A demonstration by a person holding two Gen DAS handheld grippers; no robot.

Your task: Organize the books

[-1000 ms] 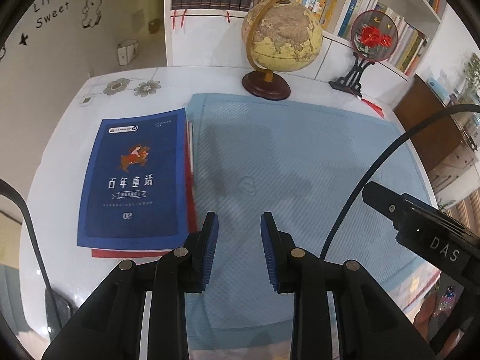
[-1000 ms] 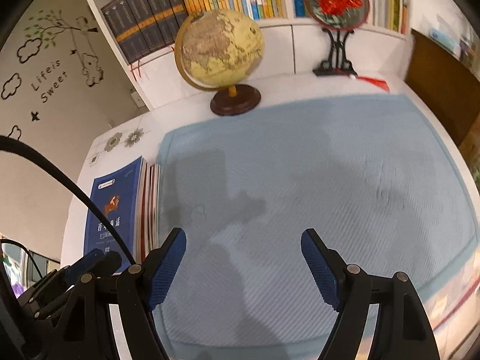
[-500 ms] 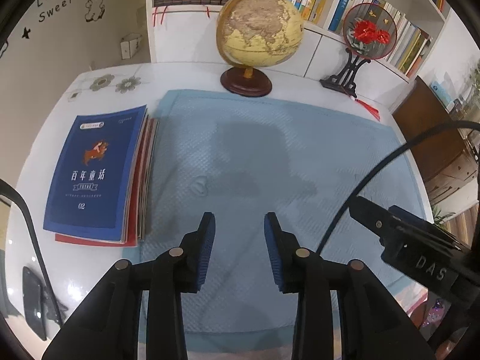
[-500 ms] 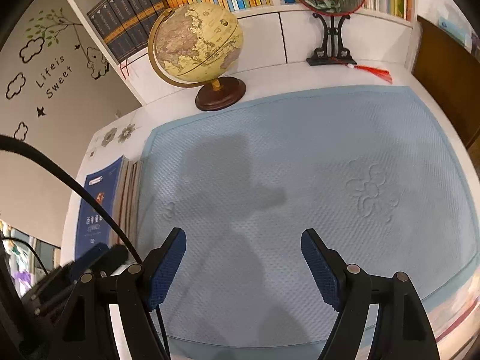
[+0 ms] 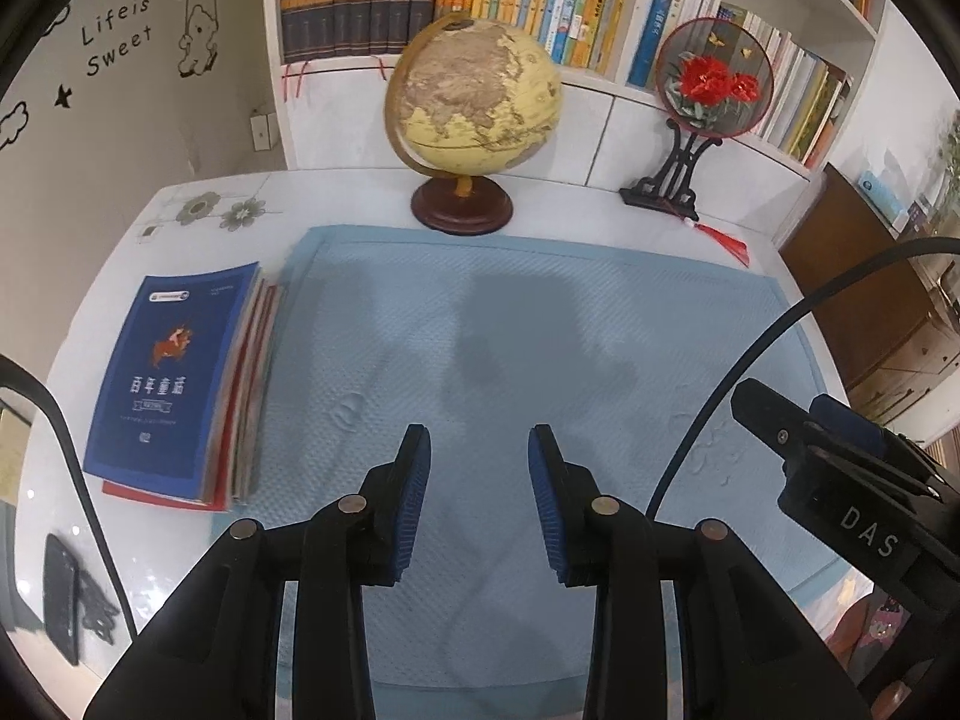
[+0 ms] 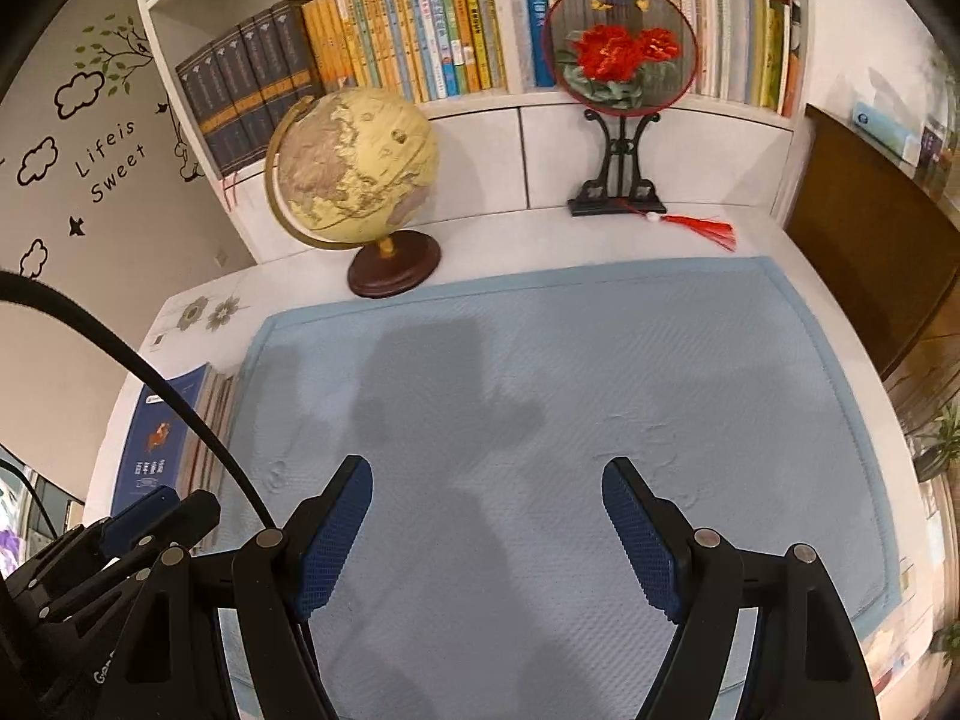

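Note:
A stack of thin books (image 5: 174,384) with a dark blue cover on top lies on the white table left of the light blue mat (image 5: 540,348). The same stack (image 6: 162,444) shows at the left edge of the right wrist view. My left gripper (image 5: 479,444) hovers over the mat's front part, right of the stack, jaws a little apart and nothing between them. My right gripper (image 6: 486,474) hangs above the mat's middle, wide open and empty. Its black body (image 5: 840,480) shows at the right of the left wrist view.
A globe (image 5: 480,102) on a dark round base and a round red-flower fan on a black stand (image 5: 711,84) stand at the back of the table. Behind them a white bookshelf (image 6: 420,42) holds several upright books. A black phone (image 5: 60,594) lies front left. A brown cabinet (image 6: 870,252) stands right.
Both grippers have drawn back and to the right, away from the book stack, which now sits further left and smaller. The left jaws stand slightly wider than a second ago.

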